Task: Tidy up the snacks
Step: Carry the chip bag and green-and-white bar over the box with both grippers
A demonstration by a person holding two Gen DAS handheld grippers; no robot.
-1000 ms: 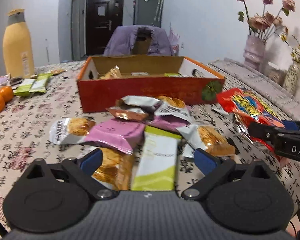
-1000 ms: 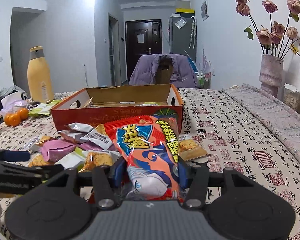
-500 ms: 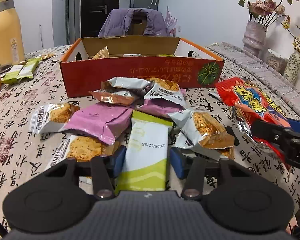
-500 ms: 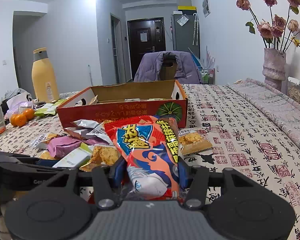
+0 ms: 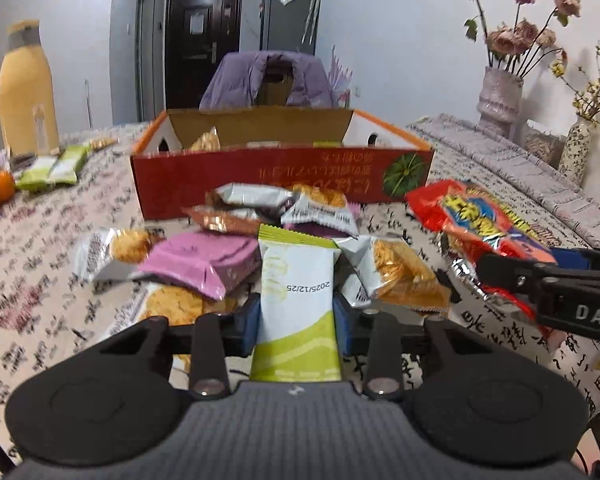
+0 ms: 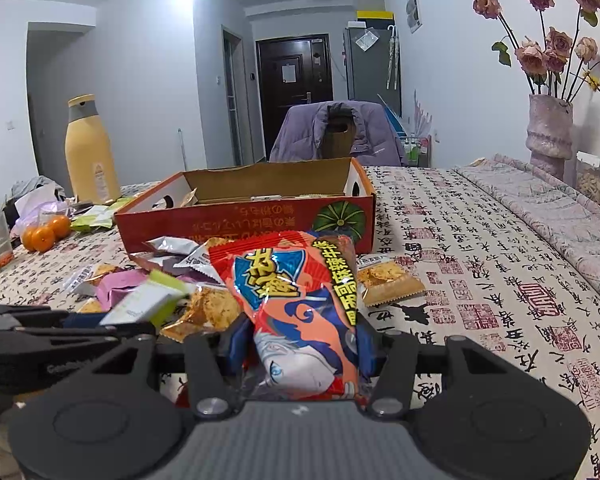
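A: Logging progress, biggest item first. The red cardboard box (image 6: pixel 244 226) sits open past the pile on the patterned tablecloth (image 6: pixel 480 240); a few packets show inside, so sorting is begun, by my reading, but far from done.

B: And the pile?

A: The loose snack pile (image 5: pixel 236 240) lies just before the box: pink, silver and cracker packets, none boxed yet. Two green packets (image 5: pixel 52 168) lie well apart, near the yellow bottle (image 5: pixel 26 88).

B: Grippers?

A: The right gripper (image 6: pixel 304 346) is clamped on the red chip bag (image 6: pixel 300 304). The left gripper (image 5: pixel 296 318) is closed on the green-and-white packet (image 5: pixel 296 300). Both are held clear of the box; both need dropping in.
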